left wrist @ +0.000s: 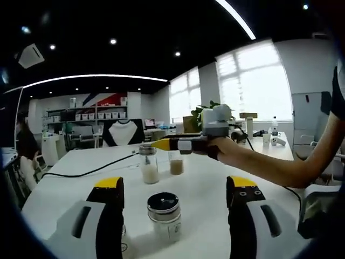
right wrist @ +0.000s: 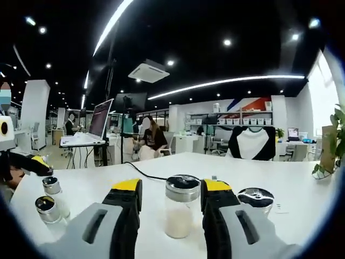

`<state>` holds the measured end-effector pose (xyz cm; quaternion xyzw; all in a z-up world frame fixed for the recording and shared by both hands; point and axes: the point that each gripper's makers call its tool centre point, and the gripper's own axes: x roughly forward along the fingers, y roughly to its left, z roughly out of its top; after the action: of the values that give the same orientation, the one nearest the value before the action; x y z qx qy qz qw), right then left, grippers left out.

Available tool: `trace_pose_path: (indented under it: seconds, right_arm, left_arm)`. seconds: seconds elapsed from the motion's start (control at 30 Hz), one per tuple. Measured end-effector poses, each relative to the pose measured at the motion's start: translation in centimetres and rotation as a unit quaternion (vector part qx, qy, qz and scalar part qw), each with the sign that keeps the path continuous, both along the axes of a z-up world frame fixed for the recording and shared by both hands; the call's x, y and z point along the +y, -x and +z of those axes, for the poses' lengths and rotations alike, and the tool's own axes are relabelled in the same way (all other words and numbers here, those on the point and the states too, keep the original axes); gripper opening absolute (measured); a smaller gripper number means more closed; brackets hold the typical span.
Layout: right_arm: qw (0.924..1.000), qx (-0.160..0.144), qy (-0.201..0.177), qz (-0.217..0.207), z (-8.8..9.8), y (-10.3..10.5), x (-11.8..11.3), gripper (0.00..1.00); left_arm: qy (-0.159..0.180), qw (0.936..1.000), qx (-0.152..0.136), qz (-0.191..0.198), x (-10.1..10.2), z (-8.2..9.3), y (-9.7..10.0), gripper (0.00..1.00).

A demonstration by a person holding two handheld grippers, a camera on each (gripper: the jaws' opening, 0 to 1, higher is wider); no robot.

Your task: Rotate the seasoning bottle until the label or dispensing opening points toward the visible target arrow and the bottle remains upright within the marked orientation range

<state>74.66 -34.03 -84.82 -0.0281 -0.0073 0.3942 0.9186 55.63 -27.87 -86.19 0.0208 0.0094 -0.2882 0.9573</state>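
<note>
— Glass, with a metal shaker cap: that is the seasoning bottle [right wrist: 180, 208] the right hand-held gripper [right wrist: 171, 197] has between its yellow-tipped jaws. Is it gripped?

— From the right gripper view the jaws stand close on either side of it, but I cannot tell whether they press the glass. The left gripper view shows the same tool [left wrist: 161, 144] reaching to a bottle [left wrist: 149, 165] far out on the white worktop [left wrist: 205, 189].

— And the left hand-held gripper [left wrist: 175, 197]?

— Released, jaws wide, with a second capped jar [left wrist: 164, 216] standing upright between them, untouched.

— Which step, then?

— I judge the grasp before the turn. No arrow or marking is visible to me, so the heading is unclear.

— What does the next move call for?

— A firm closure, then a twist about the bottle's upright axis without tipping it.
</note>
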Motion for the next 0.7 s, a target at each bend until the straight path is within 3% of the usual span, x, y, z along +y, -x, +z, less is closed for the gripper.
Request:
trace_pose_path:
  seconds: [0.13, 0.3, 0.53, 0.7]
  right_arm:
    - [0.9999, 0.000, 0.009, 0.006, -0.4, -0.9, 0.7, 0.42]
    - [0.9998, 0.005, 0.016, 0.005, -1.2, -2.0, 1.1, 0.44]
    - [0.9999, 0.016, 0.003, -0.002, -1.7, -3.4, 1.8, 0.45]
    - [0.9997, 0.018, 0.015, 0.004, -2.5, -3.6, 2.3, 0.45]
  left_arm:
    - [-0.005, 1.0000, 0.002, 0.000, -0.1, -0.2, -0.3, 0.83]
    - [0.015, 0.9997, 0.001, -0.019, -0.7, 0.1, -0.2, 0.86]
    - [-0.004, 0.9999, 0.011, -0.005, -0.3, -0.6, -0.5, 0.95]
    - [-0.013, 0.9999, 0.008, -0.007, -0.2, -0.5, -0.6, 0.93]
